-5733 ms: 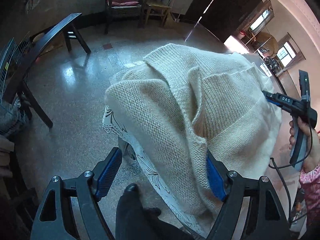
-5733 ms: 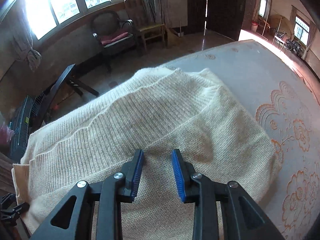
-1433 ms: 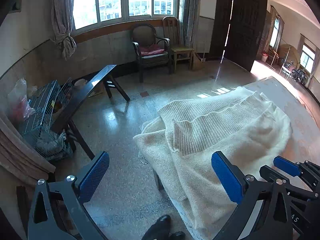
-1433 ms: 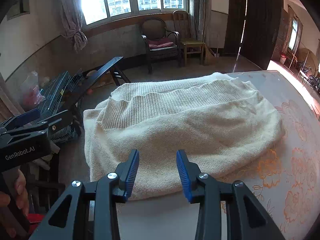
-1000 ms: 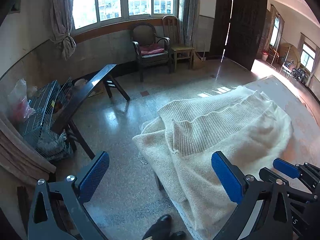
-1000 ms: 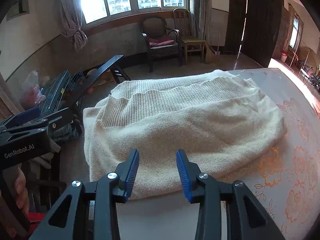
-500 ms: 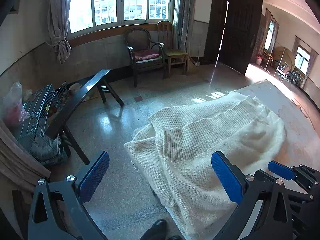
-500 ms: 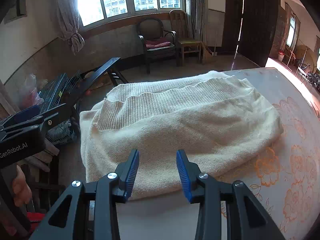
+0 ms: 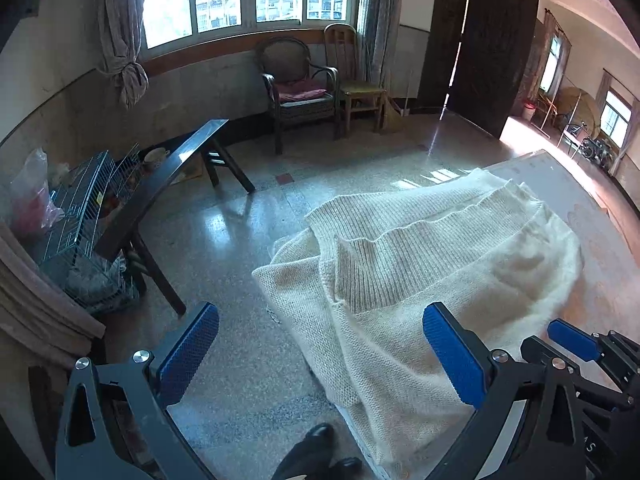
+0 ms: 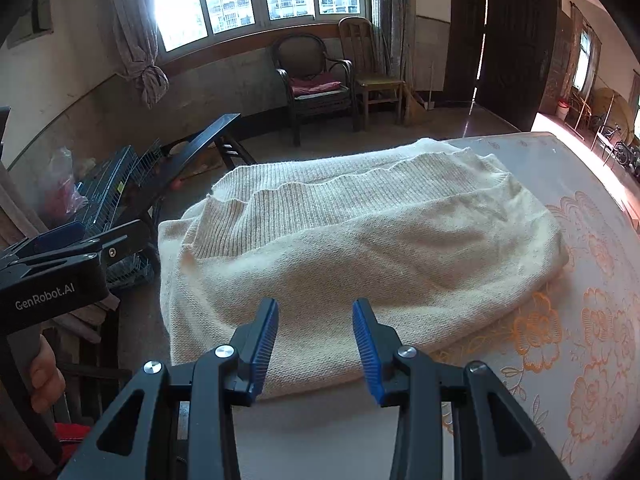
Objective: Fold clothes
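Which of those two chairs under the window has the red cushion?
The dark rounded-back armchair holds the red cushion; the plain wooden chair to its right in view has a bare seat.

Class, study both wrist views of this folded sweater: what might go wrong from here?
1. The sweater overhangs the table's left edge, so it may slide toward the floor.
2. Both the left gripper and the right gripper are open and hold nothing, so the loose ribbed layers could unfold.

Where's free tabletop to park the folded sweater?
Bare floral tablecloth lies right of the cream sweater, and a plain strip sits between its near edge and the right tool. The left edge is crowded: the sweater overhangs there, beside the left tool.
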`<state>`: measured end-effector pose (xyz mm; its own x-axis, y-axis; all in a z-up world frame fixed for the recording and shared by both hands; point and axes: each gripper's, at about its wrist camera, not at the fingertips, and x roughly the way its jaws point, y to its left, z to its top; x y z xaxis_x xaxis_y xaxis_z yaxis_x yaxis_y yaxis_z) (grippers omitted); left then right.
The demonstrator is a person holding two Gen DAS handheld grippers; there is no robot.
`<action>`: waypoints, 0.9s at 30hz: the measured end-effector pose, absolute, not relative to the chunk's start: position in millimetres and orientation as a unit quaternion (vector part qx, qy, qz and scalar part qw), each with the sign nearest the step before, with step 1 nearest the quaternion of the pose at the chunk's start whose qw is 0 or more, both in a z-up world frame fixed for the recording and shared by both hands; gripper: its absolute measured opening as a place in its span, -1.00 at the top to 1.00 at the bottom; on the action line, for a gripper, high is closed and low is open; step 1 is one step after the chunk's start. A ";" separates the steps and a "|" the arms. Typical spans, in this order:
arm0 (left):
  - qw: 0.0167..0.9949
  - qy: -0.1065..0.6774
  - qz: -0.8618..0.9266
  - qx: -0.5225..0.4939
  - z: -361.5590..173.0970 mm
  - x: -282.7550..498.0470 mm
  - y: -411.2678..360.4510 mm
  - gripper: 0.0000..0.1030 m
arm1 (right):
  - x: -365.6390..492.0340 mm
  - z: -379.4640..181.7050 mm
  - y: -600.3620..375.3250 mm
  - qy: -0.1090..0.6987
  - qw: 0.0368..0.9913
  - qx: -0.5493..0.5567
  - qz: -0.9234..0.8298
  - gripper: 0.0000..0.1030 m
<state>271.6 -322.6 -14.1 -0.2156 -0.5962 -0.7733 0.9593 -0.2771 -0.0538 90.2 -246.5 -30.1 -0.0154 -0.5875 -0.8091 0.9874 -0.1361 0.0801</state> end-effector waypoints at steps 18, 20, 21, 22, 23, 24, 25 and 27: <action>0.507 0.316 -0.732 0.326 -17.7 273.1 -326.9 -1.00 | 87.6 -28.5 -244.4 0.270 0.597 0.366 -0.661 0.25; 0.502 0.310 -0.734 0.335 -18.2 267.7 -324.1 -1.00 | 86.7 -28.4 -244.1 0.270 0.596 0.366 -0.662 0.25; 0.499 0.308 -0.735 0.340 -18.5 265.0 -322.7 -1.00 | 86.1 -28.4 -243.7 0.270 0.595 0.366 -0.663 0.25; 0.497 0.307 -0.735 0.344 -18.9 262.4 -321.4 -1.00 | 85.1 -28.5 -243.5 0.269 0.594 0.367 -0.663 0.25; 0.493 0.308 -0.736 0.347 -19.4 260.2 -320.1 -1.00 | 84.1 -28.6 -243.1 0.269 0.593 0.367 -0.664 0.25; 0.490 0.309 -0.736 0.351 -20.2 257.8 -319.5 -1.00 | 82.9 -28.9 -242.6 0.269 0.592 0.368 -0.665 0.25; 0.487 0.310 -0.735 0.356 -21.6 255.1 -318.8 -1.00 | 81.7 -29.3 -242.2 0.270 0.589 0.369 -0.666 0.25; 0.481 0.312 -0.732 0.368 -24.4 249.6 -317.5 -1.00 | 78.6 -30.0 -241.1 0.272 0.585 0.372 -0.668 0.25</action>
